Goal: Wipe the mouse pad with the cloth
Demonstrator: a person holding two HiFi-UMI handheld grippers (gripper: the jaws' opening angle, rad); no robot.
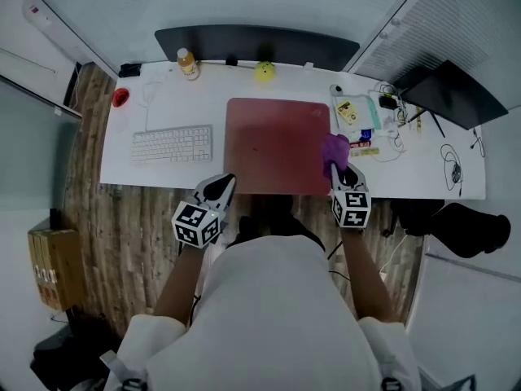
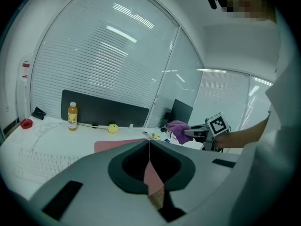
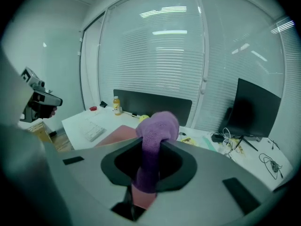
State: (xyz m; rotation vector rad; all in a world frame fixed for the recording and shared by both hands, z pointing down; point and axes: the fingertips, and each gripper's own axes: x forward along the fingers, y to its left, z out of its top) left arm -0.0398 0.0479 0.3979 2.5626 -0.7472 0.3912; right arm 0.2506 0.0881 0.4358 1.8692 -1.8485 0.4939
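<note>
Head view shows a white desk [image 1: 163, 108] running from left to right, with wooden floor [image 1: 130, 235] in front of it. The red mouse pad [image 1: 277, 145] lies in the middle of the desk, and its front edge comes almost to the desk's front edge. Nothing lies on the pad, so its whole surface is free. A white keyboard [image 1: 172, 145] lies to the left of the pad with a narrow bare strip between them. Behind the pad there is a band of bare desk, and further back stand a bottle [image 1: 188, 63] and a small yellow thing [image 1: 264, 72]. The space to the right of the pad is crowded with small things and cables [image 1: 391, 141].

The left gripper [image 1: 220, 187] is at the desk's front edge, near the pad's front left corner; its jaws are pressed together with nothing between them. The right gripper [image 1: 340, 173] is at the pad's front right corner, and its jaws are clamped on the cloth [image 1: 334, 151]. The cloth is purple, soft and bunched, and it rises as a rounded lump above the jaws. It is over the pad's right edge; I cannot tell if it touches the pad.
</note>
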